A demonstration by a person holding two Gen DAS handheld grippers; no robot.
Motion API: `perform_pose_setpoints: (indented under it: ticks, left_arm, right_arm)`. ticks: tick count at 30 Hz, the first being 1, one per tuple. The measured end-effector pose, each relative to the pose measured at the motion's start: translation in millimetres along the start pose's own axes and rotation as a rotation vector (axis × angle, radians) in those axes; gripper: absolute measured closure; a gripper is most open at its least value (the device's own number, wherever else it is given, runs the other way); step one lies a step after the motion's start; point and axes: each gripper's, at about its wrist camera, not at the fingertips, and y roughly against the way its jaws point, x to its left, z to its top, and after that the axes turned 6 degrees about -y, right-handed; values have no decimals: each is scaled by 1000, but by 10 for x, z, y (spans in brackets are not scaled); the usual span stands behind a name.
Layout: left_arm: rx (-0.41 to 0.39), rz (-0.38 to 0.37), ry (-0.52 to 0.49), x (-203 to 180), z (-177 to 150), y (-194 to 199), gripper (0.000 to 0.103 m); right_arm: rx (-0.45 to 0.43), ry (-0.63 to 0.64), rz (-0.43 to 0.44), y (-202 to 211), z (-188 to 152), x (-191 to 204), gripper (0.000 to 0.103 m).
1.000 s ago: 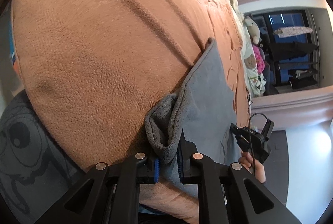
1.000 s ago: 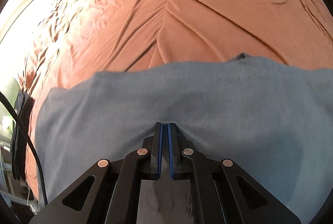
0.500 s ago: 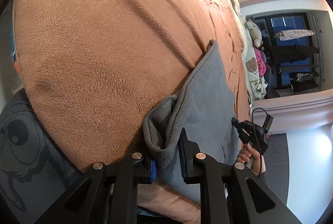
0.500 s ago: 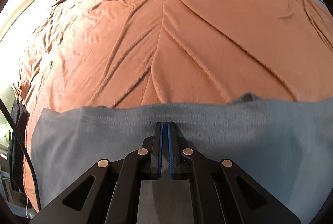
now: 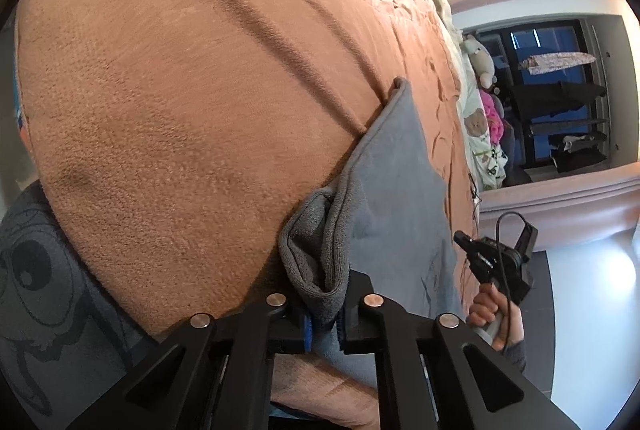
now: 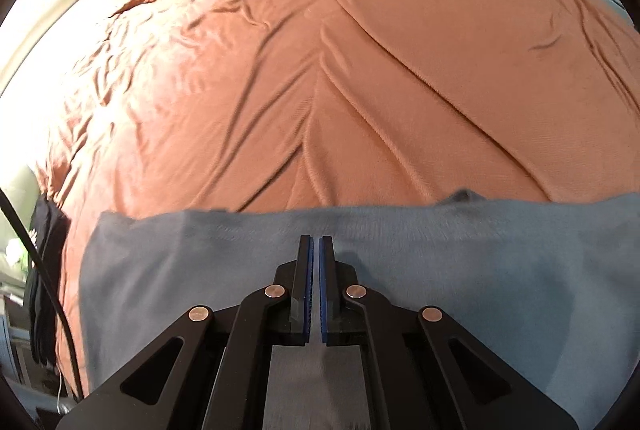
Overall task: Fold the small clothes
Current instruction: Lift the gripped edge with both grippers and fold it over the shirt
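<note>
A grey garment point(image 5: 400, 198) lies flat on an orange-brown blanket point(image 5: 200, 90) that covers a bed. My left gripper point(image 5: 324, 322) is shut on a bunched corner of the garment at its near edge. In the right wrist view the same grey garment point(image 6: 460, 270) spreads across the lower part of the frame. My right gripper point(image 6: 314, 246) hovers over the garment's far edge with its jaws a narrow gap apart and nothing between them. The right gripper also shows in the left wrist view point(image 5: 496, 262), held by a hand beyond the garment.
The orange blanket point(image 6: 340, 70) is creased and fills most of the bed. Dark clothing point(image 6: 44, 270) hangs at the bed's left edge next to a black cable. Stuffed toys point(image 5: 482, 62) and a dark window stand beyond the bed. A patterned grey cloth point(image 5: 36, 290) lies at the left.
My right gripper has let go of the garment's edge and its jaws have parted slightly. It pulled back, so more blanket shows beyond the garment. My left gripper keeps its hold on the corner.
</note>
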Motion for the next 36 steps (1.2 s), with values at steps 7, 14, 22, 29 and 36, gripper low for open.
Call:
perform_pose_setpoints:
  ticks: [7, 14, 22, 29, 36]
  left_arm:
    - [-12, -96, -46, -192, 74, 96, 97]
    - [-20, -185, -121, -493, 161, 155, 97]
    - [-23, -251, -190, -838, 226, 182, 97]
    - [-28, -290, -256, -1188, 263, 182, 97]
    - [-18, -316, -326, -1552, 253, 134, 97]
  right_arm:
    - [34, 50, 66, 324, -567, -25, 103]
    - [93, 115, 102, 478, -1132, -134, 103]
    - [113, 177, 133, 660, -1639, -242, 103]
    - [67, 229, 133, 801, -1931, -259, 103]
    - [55, 204, 215, 878, -2149, -339, 103]
